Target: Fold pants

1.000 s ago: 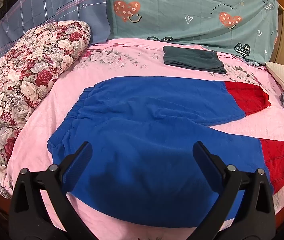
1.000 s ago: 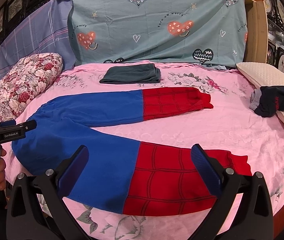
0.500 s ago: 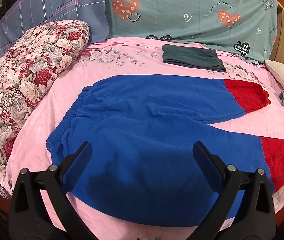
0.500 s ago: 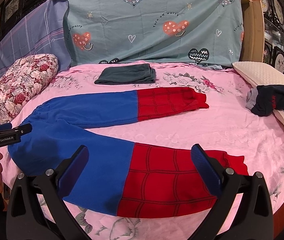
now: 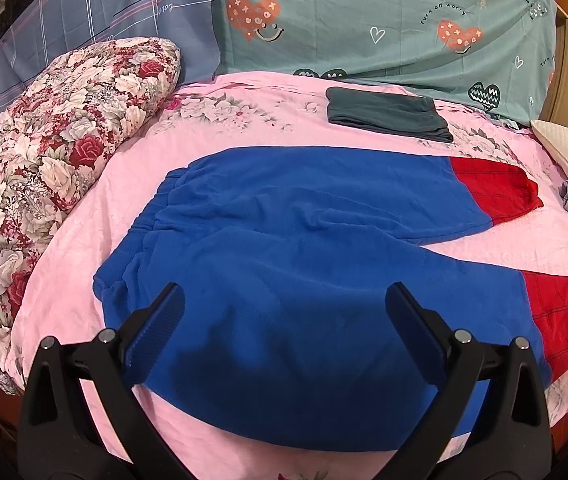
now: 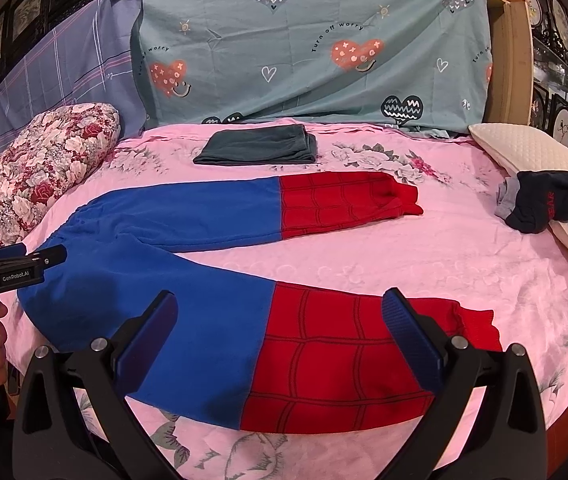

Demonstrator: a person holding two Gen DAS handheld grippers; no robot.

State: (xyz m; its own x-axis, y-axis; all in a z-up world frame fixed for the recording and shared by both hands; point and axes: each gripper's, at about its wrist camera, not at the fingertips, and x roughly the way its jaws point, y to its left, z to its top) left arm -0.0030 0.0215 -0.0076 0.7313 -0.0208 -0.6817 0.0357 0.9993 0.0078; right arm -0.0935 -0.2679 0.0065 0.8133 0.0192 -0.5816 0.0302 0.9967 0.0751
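Blue pants with red web-patterned lower legs (image 5: 284, 240) lie flat on the pink bed, legs spread apart toward the right. They also show in the right wrist view (image 6: 212, 264). My left gripper (image 5: 284, 312) is open and empty, hovering above the waist and hip part of the near leg. My right gripper (image 6: 280, 316) is open and empty, above the near leg where blue meets red. The left gripper also shows at the left edge of the right wrist view (image 6: 16, 268), held in a hand.
A folded dark green garment (image 5: 388, 114) lies at the back of the bed. A floral quilt (image 5: 44, 152) is on the left. A white pillow (image 6: 544, 184) with a dark garment (image 6: 552, 204) on it is at the right. The pink sheet (image 6: 364, 268) shows between the legs.
Both grippers have shifted slightly; the pants look a little nearer and lower in both views. The pants have not moved and both grippers stay open.
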